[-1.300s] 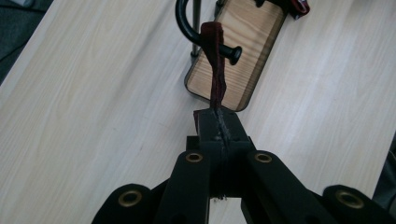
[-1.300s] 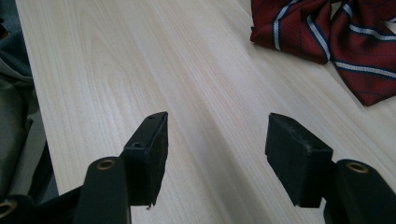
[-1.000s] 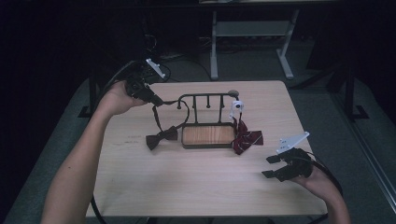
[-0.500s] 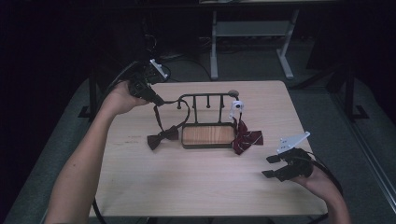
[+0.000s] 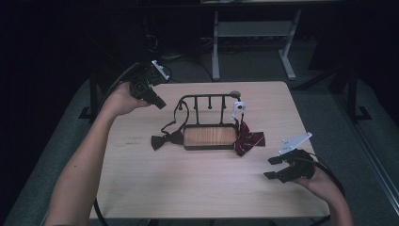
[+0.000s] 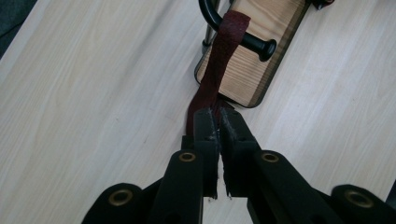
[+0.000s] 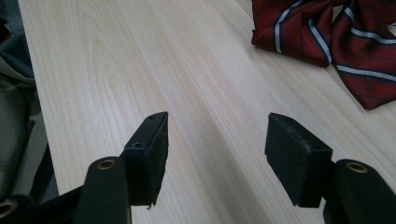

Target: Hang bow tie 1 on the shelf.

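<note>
2 grippers are in play: my right gripper (image 5: 277,167) rests near me with jaws apart, empty. Farther off, my left gripper (image 6: 216,122) is clamped on the dark red strap (image 6: 219,70) draped over the rack (image 5: 207,100); excess pull could tip the rack or slip the strap.

Pale wood-grain surface (image 5: 188,188), rectangular with rounded corners, grain running lengthwise. Bears a few faint dark scuffs (image 5: 129,139) toward its left half. Seen close in the left gripper view (image 6: 70,93) and the right gripper view (image 7: 116,70) as light boards with fine brown streaks.

Stands on grey floor (image 5: 310,103), dim all round. Beyond the far edge, a white metal frame (image 5: 254,29) with 2 legs splaying to the floor. Near it, a dark cable (image 5: 203,66) looping across the floor. At the right, a pale strip (image 5: 376,155) running along the floor, well apart from the surface. Deep shadow farther back.
</note>
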`<state>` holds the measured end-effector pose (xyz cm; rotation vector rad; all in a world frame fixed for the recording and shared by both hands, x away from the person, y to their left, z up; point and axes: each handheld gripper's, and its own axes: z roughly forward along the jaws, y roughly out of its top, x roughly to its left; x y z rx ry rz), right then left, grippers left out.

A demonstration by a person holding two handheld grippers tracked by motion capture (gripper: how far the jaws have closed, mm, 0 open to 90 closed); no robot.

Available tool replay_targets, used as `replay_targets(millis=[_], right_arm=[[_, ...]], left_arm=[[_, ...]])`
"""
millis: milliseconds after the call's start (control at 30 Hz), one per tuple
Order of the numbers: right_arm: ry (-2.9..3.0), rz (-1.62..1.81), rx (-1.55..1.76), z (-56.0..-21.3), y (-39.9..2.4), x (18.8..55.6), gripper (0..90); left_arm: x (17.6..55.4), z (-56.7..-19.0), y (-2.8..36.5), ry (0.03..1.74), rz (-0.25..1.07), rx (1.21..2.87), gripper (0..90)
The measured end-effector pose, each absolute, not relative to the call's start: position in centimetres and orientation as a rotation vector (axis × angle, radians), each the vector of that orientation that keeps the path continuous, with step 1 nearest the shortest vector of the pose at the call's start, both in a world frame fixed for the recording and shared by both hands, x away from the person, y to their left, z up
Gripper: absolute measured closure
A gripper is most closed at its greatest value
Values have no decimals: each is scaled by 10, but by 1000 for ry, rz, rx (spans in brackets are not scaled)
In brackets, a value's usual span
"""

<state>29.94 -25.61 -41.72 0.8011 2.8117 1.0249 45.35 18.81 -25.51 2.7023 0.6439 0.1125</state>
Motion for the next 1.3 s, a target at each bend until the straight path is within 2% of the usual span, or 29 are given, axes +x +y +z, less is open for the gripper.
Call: replay_targets(millis=[500, 1300], right_arm=[[2785, 1041, 835, -415, -262, 299, 385], [2756, 1036, 879, -417, -266, 300, 350]], left_arm=[[445, -257, 188, 601, 99, 2714, 835], [417, -268, 196, 536, 94, 2703, 760]])
